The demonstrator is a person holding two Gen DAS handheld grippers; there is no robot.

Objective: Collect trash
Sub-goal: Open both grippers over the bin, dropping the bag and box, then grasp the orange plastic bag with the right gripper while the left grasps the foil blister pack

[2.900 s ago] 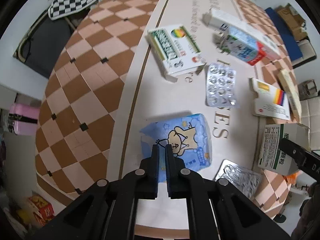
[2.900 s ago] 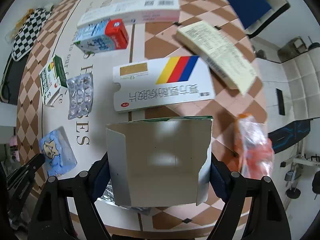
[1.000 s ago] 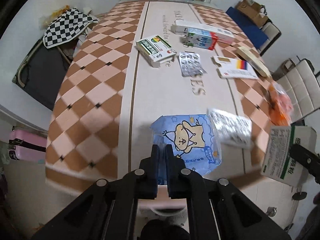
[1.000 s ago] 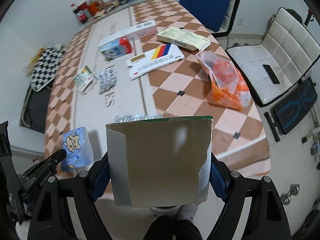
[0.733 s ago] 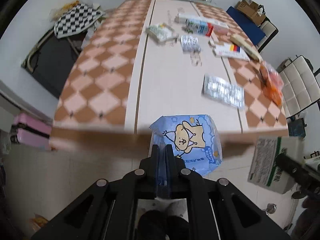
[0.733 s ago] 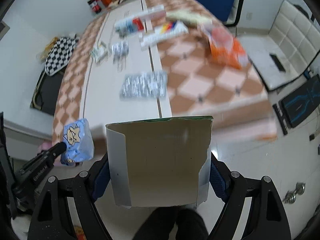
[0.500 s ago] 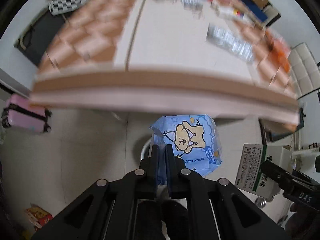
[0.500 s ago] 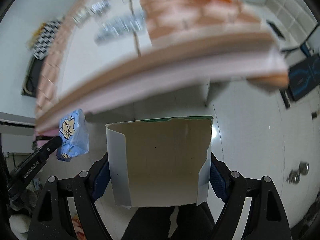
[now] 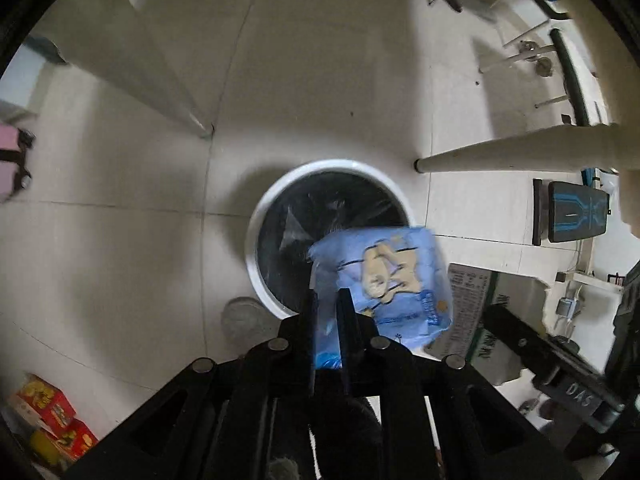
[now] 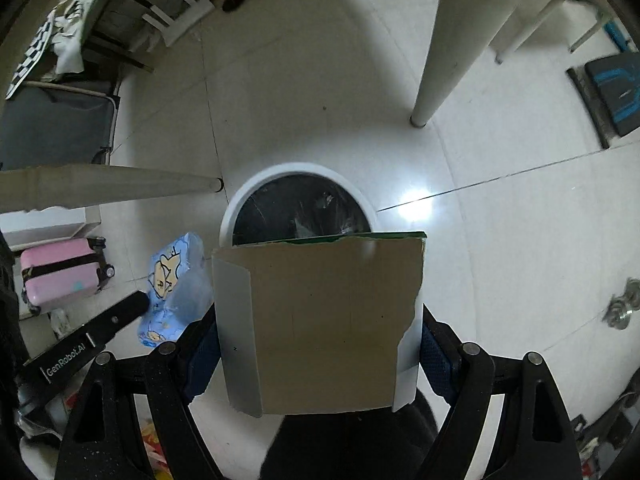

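Note:
My left gripper (image 9: 327,300) is shut on a blue tissue pack with a cartoon bear (image 9: 384,276) and holds it over the near right rim of a round white trash bin with a black liner (image 9: 264,216). My right gripper (image 10: 318,320) is shut on an opened cardboard medicine box (image 10: 320,320), held above the near edge of the same bin (image 10: 248,192). The tissue pack (image 10: 172,280) and the left gripper's finger show at the left of the right wrist view. The box (image 9: 472,300) shows right of the pack in the left wrist view.
The bin stands on a pale tiled floor between white table legs (image 10: 456,40) (image 9: 512,156). A pink suitcase (image 10: 60,276) stands at the left, a dark folding chair (image 10: 52,120) behind it. Red boxes (image 9: 48,416) lie on the floor. A blue-black mat (image 10: 616,92) lies at the right.
Both grippers have left the table with their loads and swung down below its edge. They now point at the floor, over the trash bin.

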